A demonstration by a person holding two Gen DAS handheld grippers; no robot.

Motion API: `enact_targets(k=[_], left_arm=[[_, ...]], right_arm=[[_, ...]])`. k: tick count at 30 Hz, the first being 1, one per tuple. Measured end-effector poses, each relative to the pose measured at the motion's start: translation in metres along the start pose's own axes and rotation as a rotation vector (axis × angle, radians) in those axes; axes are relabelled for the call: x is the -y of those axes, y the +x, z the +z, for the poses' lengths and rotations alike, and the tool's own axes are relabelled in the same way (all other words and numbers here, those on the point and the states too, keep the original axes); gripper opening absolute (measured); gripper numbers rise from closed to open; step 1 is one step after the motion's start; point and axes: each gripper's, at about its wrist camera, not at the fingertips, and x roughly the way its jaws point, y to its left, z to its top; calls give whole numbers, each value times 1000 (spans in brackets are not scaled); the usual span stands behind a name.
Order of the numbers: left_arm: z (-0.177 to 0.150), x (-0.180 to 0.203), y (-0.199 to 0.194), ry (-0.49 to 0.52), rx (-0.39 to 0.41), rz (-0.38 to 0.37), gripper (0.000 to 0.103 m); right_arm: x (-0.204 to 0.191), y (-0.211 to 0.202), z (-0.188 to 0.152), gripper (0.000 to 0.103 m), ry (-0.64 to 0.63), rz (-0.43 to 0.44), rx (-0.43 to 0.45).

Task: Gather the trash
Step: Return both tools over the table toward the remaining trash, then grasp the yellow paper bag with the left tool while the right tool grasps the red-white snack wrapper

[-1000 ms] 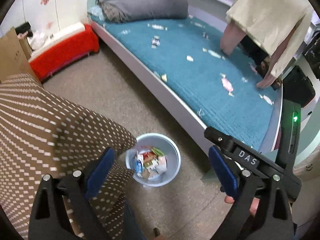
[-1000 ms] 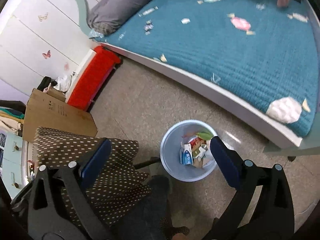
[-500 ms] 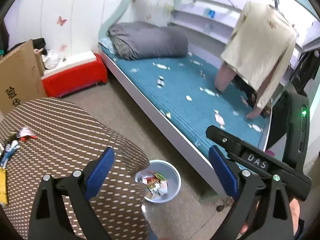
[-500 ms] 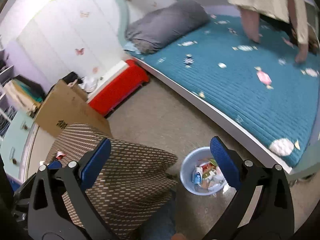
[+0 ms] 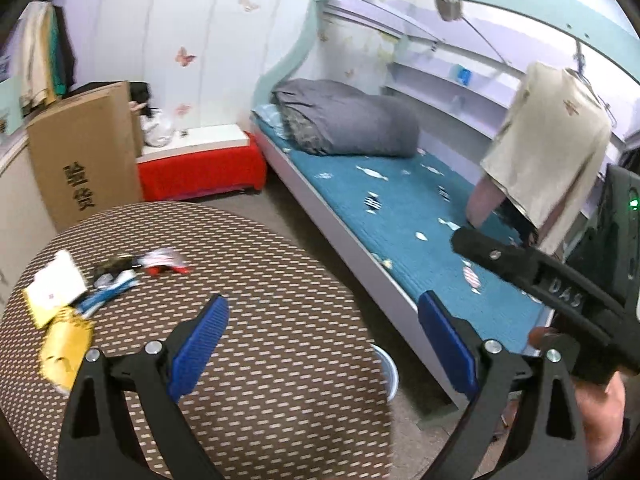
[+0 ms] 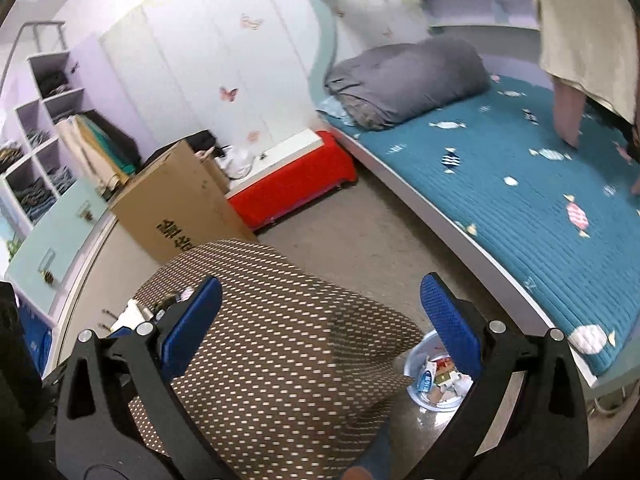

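Both tongs, left (image 5: 320, 336) and right (image 6: 320, 314), gape wide and empty above the dotted tabletop (image 5: 280, 360); approach the wrappers (image 5: 80, 300) at its far-left edge low, then carry to the bin (image 6: 436, 380) on the floor.

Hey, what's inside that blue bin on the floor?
The blue bin holds crumpled wrappers and small packets. The right gripper's finger covers part of it, and lower layers are hidden.

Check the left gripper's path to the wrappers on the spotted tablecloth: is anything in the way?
Nothing visible blocks it. The left gripper is open above bare tablecloth, and the wrappers lie ahead to its left, with only cloth between. The trash bin sits on the floor past the table's right edge.
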Motion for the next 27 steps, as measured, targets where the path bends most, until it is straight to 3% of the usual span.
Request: enact_targets(k=[14, 22, 27], left_arm=[[-24, -131, -40, -157, 47, 219, 93], [-46, -198, -35, -227, 3, 334, 93], [-55, -226, -22, -264, -30, 357, 93]], right_arm=[[-111, 61, -22, 97, -224, 107, -92], [-160, 138, -41, 97, -392, 151, -205], [-174, 191, -54, 97, -423, 135, -274]])
